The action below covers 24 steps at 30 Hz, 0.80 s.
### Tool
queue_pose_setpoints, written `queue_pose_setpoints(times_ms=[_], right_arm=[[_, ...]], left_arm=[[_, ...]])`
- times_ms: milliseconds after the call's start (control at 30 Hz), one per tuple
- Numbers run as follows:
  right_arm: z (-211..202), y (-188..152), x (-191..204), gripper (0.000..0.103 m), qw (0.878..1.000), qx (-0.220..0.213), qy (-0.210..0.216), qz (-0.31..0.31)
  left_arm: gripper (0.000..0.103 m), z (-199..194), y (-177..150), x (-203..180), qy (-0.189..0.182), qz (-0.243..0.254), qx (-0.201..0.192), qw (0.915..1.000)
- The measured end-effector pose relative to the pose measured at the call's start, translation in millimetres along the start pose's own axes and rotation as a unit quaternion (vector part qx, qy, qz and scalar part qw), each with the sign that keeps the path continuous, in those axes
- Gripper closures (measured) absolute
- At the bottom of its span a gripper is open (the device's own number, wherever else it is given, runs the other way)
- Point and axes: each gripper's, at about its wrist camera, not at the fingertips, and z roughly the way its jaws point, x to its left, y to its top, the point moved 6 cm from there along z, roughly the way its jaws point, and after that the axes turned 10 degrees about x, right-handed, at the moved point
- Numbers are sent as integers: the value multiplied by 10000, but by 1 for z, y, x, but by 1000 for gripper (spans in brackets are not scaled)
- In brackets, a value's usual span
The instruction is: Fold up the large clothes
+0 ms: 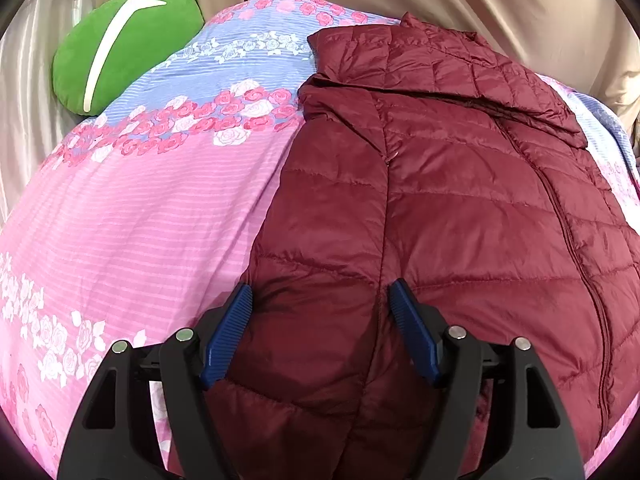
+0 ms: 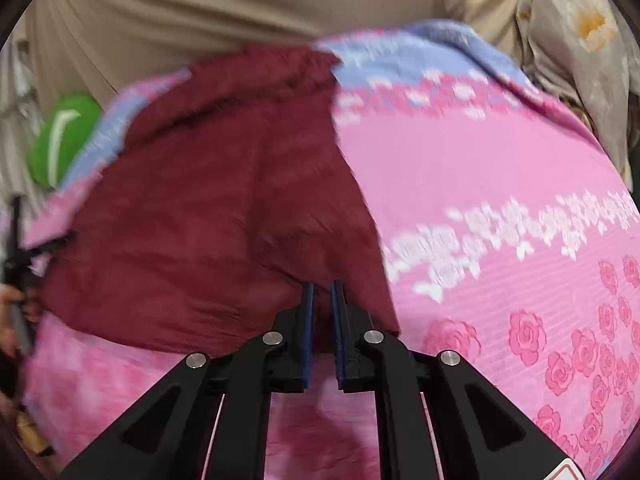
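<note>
A maroon quilted puffer jacket [image 1: 440, 200] lies spread on a pink and blue floral bedspread [image 1: 140, 220], with its collar at the far end and its zipper running down the right side. My left gripper [image 1: 320, 304] stands open over the jacket's near left part, the blue pads wide apart with puffy fabric between them. The right wrist view is blurred. In it the jacket [image 2: 220, 208] fills the left half, and my right gripper [image 2: 322, 290] is shut on the jacket's near right hem, with maroon fabric showing in the narrow gap.
A green plush cushion [image 1: 120, 48] sits at the bed's far left corner. Beige curtain [image 1: 480, 0] hangs behind the bed. A patterned pillow [image 2: 580, 60] lies at the far right. Bare bedspread [image 2: 480, 184] stretches right of the jacket. A hand [image 2: 10, 312] shows at the left edge.
</note>
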Motion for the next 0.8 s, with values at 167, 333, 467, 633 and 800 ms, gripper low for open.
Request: queue_pose_setpoints(times_ms=[167, 333, 467, 633, 800], right_arm=[[-9, -23, -38, 85, 9979, 48, -155, 628], [-30, -26, -57, 55, 9945, -211, 54, 1028], [-31, -9, -48, 32, 9894, -434, 728, 1178], [3, 6, -29, 32, 9866, -2, 1122, 1188], [12, 13, -11, 50, 9794, 10, 1589, 1245]], left_arm=[[33, -15, -17, 14, -261, -168, 177, 9994], [21, -32, -38, 36, -681, -708, 398, 9944], [11, -37, -58, 50, -1202, -1236, 583, 9833], [10, -41, -66, 50, -1394, -1244, 541, 9809], [50, -42, -64, 53, -1541, -1310, 495, 9781]])
